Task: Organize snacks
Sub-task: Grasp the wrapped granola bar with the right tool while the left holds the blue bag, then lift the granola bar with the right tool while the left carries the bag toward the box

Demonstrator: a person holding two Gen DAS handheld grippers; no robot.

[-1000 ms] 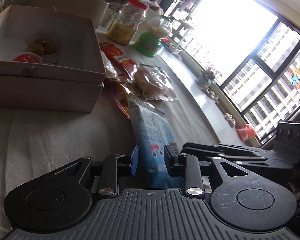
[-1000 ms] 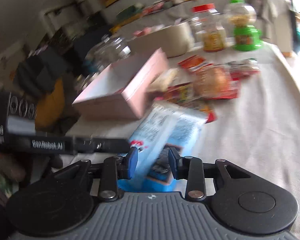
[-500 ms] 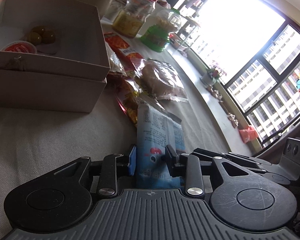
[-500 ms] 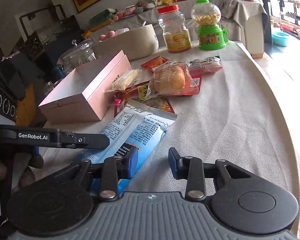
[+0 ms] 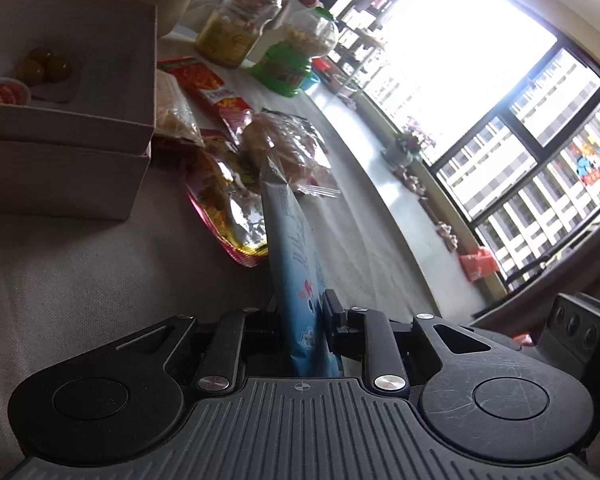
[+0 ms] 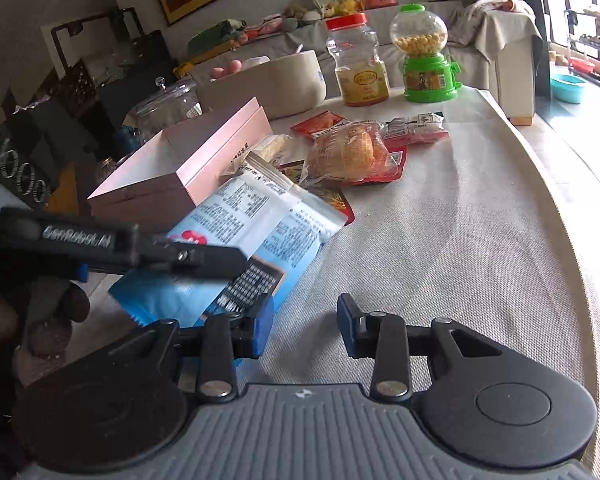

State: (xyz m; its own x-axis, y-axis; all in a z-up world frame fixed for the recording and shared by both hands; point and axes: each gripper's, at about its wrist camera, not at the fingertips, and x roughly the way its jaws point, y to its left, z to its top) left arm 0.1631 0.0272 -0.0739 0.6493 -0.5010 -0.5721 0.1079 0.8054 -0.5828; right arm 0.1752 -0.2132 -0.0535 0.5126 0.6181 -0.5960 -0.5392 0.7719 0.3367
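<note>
A blue and white snack packet stands edge-on between the jaws of my left gripper; the jaws are closing and the pads press on its near end. In the right wrist view the same packet slants up off the tablecloth, with one left finger lying across it. My right gripper hangs open just right of the packet, with only cloth between its fingers. The open pink box sits left of the packet and holds a red-lidded cup and olive-coloured balls.
Beyond the packet lie a bagged bun and red snack packets. At the back stand a red-lidded jar, a green gumball dispenser, a beige bowl and a glass jar. The table's edge curves along the right.
The right gripper let go of the blue packet, which now lies to its left. The left jaws closed in on the packet, and it turned from flat to edge-on.
</note>
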